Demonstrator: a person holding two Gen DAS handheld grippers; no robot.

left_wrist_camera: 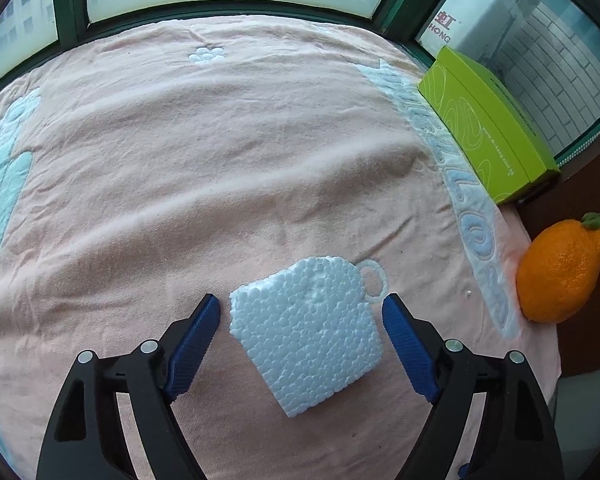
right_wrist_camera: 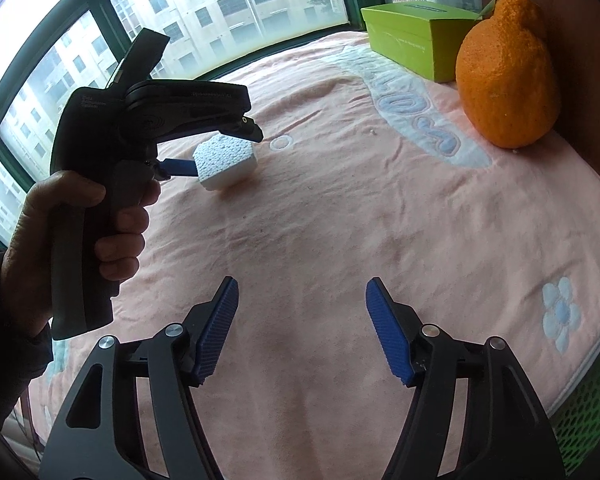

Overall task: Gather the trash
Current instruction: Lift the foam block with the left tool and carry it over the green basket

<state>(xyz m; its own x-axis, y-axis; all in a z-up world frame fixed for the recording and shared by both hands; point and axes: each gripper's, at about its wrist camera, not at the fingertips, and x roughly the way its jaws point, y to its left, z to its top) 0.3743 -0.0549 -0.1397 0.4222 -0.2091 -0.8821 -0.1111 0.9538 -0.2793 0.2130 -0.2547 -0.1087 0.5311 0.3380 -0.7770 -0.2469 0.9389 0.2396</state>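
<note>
A white styrofoam chunk lies on the pink towel. My left gripper points down over it, one blue pad on each side, and narrow gaps show between the pads and the foam, so it is open. In the right wrist view a hand holds that left gripper at the left, with the styrofoam chunk resting on the towel between its fingers. My right gripper hovers open above bare pink towel with nothing between its pads.
A green cardboard box stands at the towel's far right corner by the window. A large orange citrus fruit sits beside it. A green mesh basket shows at the lower right edge.
</note>
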